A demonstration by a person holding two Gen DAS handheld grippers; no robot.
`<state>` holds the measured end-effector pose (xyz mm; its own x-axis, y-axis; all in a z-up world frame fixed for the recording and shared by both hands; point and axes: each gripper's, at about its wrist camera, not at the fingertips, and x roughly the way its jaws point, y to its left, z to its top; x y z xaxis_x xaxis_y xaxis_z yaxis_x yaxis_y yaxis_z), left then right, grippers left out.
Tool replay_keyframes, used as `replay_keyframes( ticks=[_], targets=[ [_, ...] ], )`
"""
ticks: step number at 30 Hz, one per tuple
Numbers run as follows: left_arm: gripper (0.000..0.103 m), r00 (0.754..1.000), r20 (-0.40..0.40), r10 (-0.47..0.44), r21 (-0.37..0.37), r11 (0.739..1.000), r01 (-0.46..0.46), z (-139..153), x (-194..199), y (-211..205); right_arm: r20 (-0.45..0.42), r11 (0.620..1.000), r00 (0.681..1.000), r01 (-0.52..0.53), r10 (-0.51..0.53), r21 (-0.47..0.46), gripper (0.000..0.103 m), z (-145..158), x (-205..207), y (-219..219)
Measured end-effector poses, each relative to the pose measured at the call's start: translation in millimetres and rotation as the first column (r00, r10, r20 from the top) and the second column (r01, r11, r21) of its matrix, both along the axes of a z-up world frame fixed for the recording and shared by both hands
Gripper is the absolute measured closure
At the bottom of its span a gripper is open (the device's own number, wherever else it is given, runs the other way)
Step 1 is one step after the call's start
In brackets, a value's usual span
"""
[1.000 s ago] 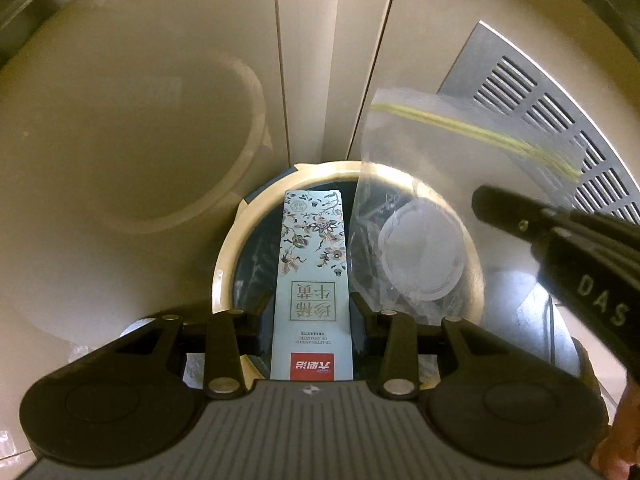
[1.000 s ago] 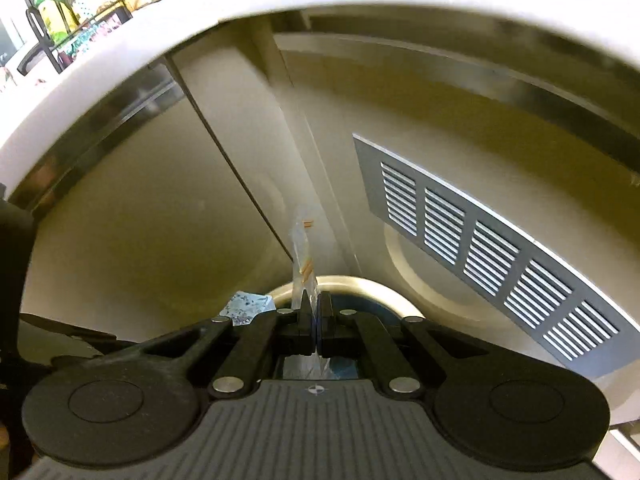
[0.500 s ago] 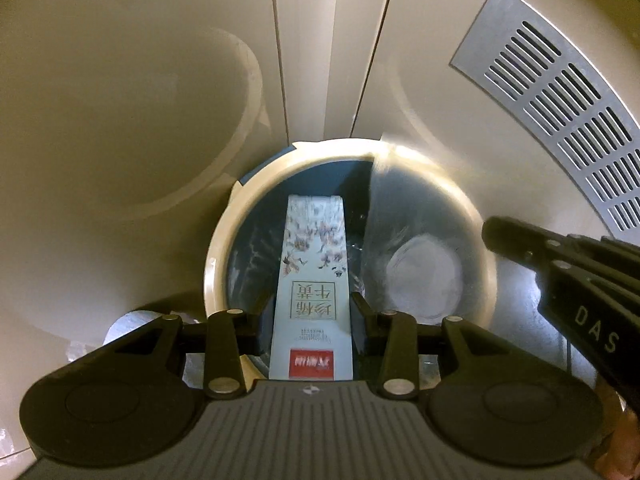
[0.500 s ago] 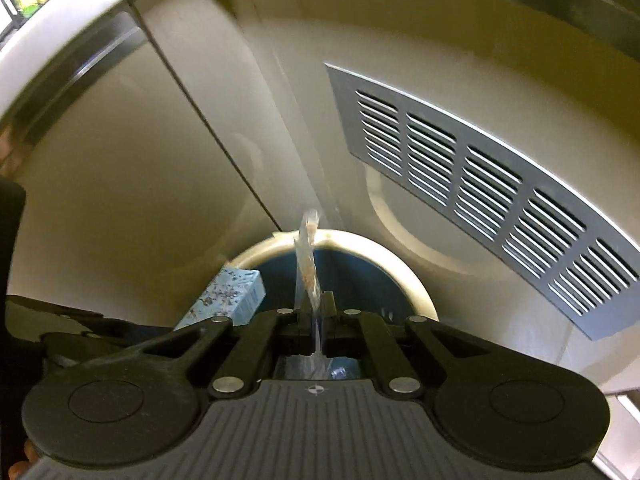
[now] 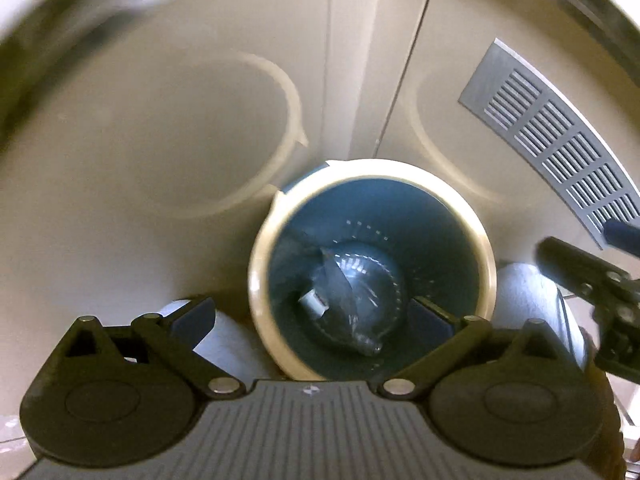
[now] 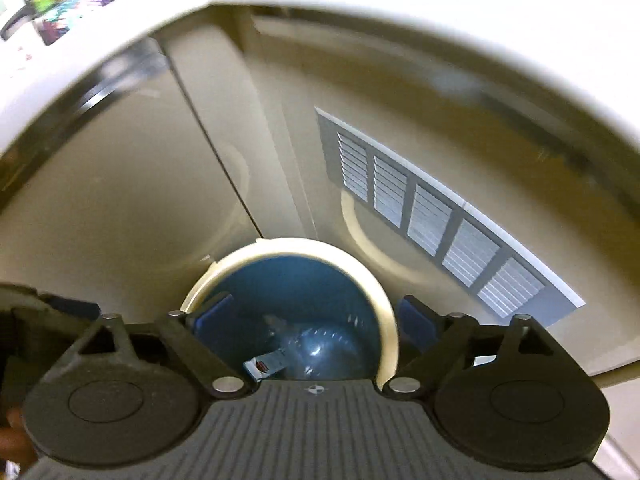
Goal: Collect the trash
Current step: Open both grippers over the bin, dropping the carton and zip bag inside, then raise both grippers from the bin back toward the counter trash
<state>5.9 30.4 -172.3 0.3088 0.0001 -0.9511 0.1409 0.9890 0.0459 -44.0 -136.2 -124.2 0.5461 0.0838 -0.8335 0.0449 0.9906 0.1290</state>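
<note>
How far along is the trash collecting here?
Done: the carton and the clear plastic bag lie at the bottom of the blue bin. In hand: nothing. The left gripper and the right gripper have just been opening, and both stand open and empty above the bin. Left to do: these views show no other trash, so I cannot tell.

No legible text appeared in either view; the carton (image 6: 267, 365) lying in the bin (image 6: 390, 320) bore a red label patch, its print too blurred to read.
</note>
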Motion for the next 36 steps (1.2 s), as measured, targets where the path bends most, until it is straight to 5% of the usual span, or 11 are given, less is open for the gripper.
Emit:
replay_keyframes(
  ticks=[12,36],
  targets=[
    [0.000,0.991,0.130,0.022,0.072,0.997,-0.032,55,-81,15,0.217,0.990,0.968,-0.106,0.123,-0.090,0.005,57,-68,23],
    [0.000,0.958,0.284,-0.030,0.107,0.994,-0.001,89,-125,2,0.265,0.985,0.953,-0.116,0.146,-0.125,0.005,80,-108,34]
  ],
)
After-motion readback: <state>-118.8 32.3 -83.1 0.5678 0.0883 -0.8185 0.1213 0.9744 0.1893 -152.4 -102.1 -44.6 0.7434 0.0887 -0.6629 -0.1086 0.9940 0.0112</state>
